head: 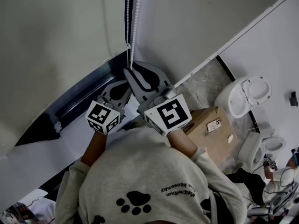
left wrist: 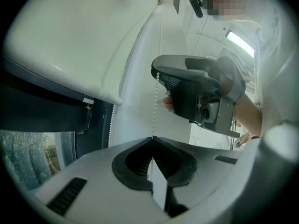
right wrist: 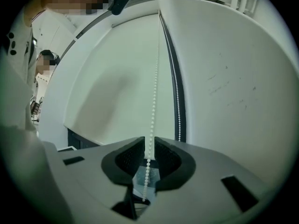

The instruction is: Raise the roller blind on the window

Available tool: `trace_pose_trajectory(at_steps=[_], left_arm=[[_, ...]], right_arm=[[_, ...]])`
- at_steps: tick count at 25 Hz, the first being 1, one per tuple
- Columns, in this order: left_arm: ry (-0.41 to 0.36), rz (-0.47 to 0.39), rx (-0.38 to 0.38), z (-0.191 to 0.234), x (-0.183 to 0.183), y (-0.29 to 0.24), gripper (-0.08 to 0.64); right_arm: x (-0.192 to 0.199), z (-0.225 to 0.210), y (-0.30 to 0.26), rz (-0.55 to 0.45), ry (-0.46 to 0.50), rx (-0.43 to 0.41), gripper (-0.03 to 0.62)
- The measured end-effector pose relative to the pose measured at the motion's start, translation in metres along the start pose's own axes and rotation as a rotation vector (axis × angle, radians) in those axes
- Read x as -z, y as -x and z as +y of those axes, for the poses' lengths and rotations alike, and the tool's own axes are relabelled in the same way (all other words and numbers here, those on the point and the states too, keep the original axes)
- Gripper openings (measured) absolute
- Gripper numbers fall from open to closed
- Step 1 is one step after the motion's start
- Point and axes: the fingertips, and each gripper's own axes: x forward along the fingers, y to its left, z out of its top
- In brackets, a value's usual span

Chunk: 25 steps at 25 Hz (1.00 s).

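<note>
Left gripper (left wrist: 152,138) clamped shut on bead chain (left wrist: 155,106), anchoring it. Right gripper (right wrist: 149,139) at its 1 o'clock: jaws slightly apart, chain threaded between, unpinched. Close right firmly before left releases, then pull straight along chain. Roller blind (head: 51,41) at grippers' 10 o'clock, hem above window (left wrist: 28,157).

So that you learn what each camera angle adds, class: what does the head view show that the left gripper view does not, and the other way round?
Only the head view shows the brown cardboard box and the white ceramic toilets. Only the left gripper view shows the bright ceiling light strip and the left gripper with its fingers shut on the chain. Both show the white plastic bead chain, the pale fabric roller blind and the grey right gripper.
</note>
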Motion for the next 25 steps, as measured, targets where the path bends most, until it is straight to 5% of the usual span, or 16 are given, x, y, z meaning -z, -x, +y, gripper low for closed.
trace_pose_trajectory(at_steps=[6,25], left_arm=[[-0.003,-0.002,0.004,0.000,0.002,0.000,0.009],[-0.014,0.050,-0.021,0.004,0.042,-0.003,0.009]], right_arm=[[0.001,-0.001,-0.003,0.025,0.005,0.007,0.014],[0.040,-0.001,0.002,0.037,-0.012,0.032,0.011]])
